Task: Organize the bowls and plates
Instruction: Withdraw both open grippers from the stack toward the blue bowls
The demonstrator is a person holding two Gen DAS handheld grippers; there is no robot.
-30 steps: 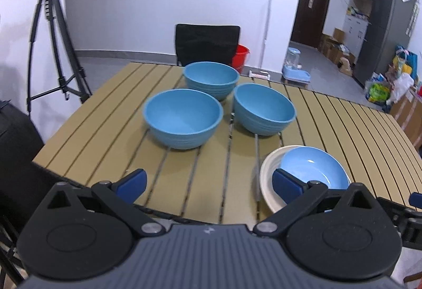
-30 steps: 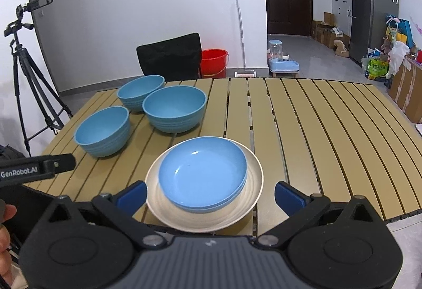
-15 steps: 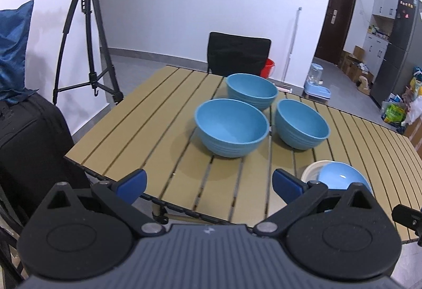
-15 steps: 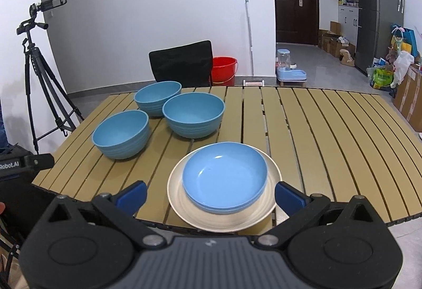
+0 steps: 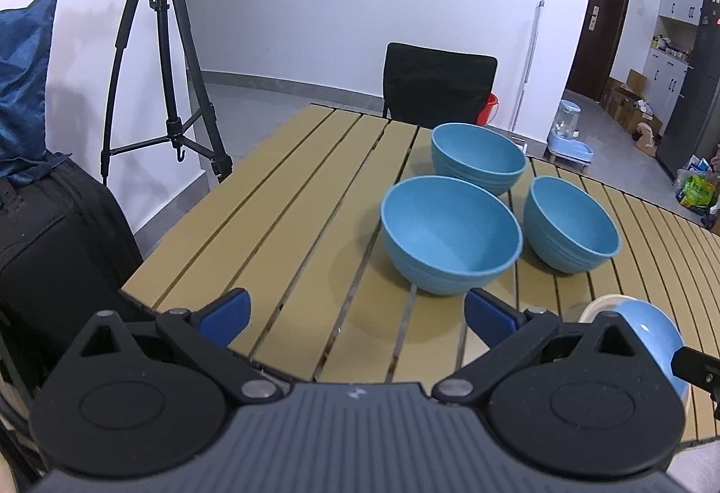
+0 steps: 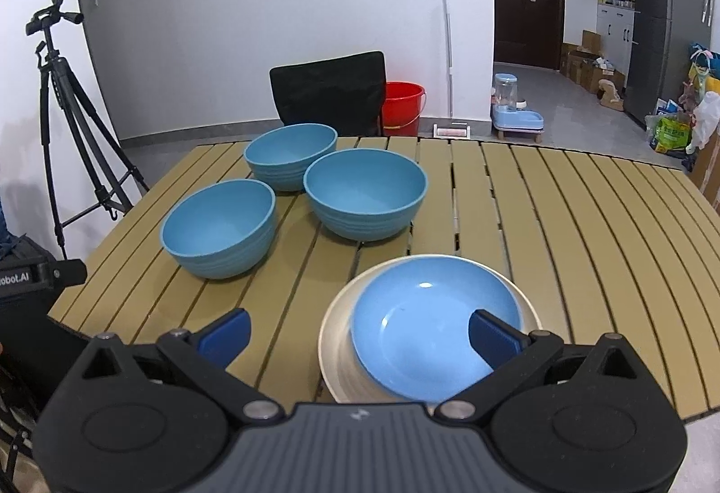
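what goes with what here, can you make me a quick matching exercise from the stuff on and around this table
Things:
1. blue plate
2. cream plate
3. red bucket
4. left gripper

Descriptions:
A. on the floor behind the black chair
B. open, holding nothing
C. resting on top of another plate
D. directly on the slatted table, under a plate

Pairs: 1-C, 2-D, 3-A, 4-B
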